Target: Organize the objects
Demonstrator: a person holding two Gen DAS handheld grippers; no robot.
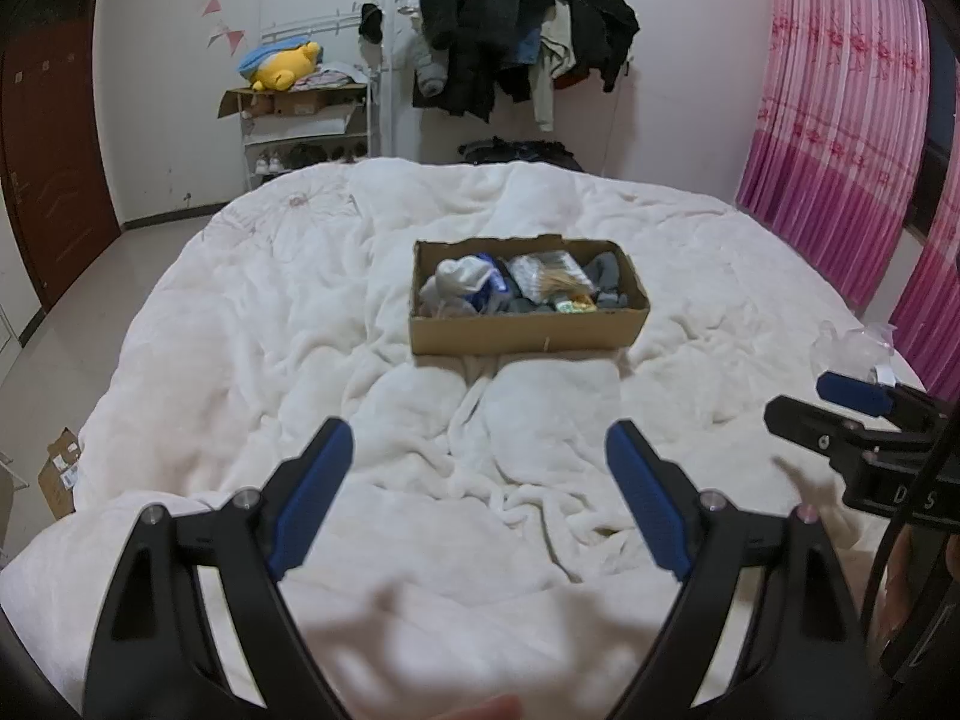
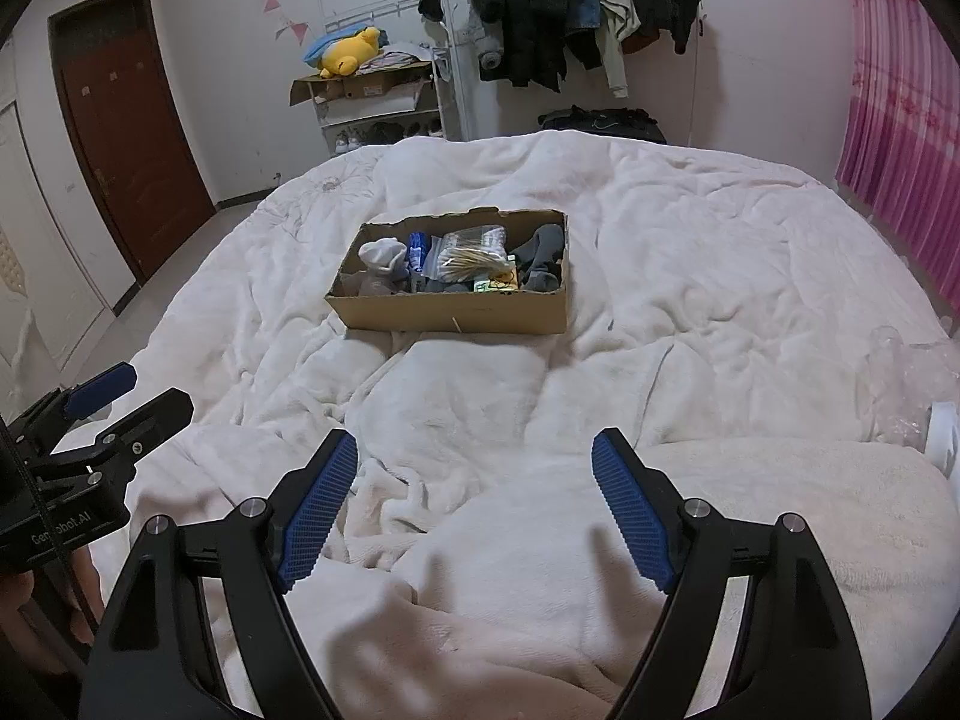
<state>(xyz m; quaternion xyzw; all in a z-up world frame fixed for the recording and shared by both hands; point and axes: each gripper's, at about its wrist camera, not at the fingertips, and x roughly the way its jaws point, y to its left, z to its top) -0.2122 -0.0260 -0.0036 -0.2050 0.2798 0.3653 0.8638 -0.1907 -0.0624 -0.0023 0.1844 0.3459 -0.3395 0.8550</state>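
A shallow brown cardboard box (image 1: pixel 528 324) sits open near the middle of a bed covered by a rumpled cream fleece blanket (image 1: pixel 300 312), well ahead of both grippers. Inside it, at the left end, lies a bundled pale grey sock (image 1: pixel 462 277); beside that is a blue packet (image 2: pixel 416 249) whose print is too small to read, then a clear plastic bag of thin wooden sticks (image 2: pixel 474 261), and at the right end a heap of dark grey socks (image 2: pixel 543 261). A small green and yellow packet (image 1: pixel 573 303) is wedged low against the front wall and only partly shows.

The left gripper (image 1: pixel 480 450) hangs above the blanket with its blue-padded fingers (image 1: pixel 312 504) spread wide and nothing between them. The right gripper (image 2: pixel 474 459) is likewise spread wide and empty, over a raised fold of blanket. Each gripper shows only partly at the edge of the other's view.

At the bed's right edge lies crumpled clear plastic (image 2: pixel 900 378), hard to make out against the blanket, with a white object (image 2: pixel 942 432) cut off by the frame. Against the far wall stand a white shoe rack (image 1: pixel 306 132) topped by a yellow plush toy (image 1: pixel 285 69), and a rail of dark hanging clothes (image 1: pixel 516 30). Pink striped curtains (image 1: pixel 840 120) fill the right side, and a brown door (image 2: pixel 129 138) stands on the left.
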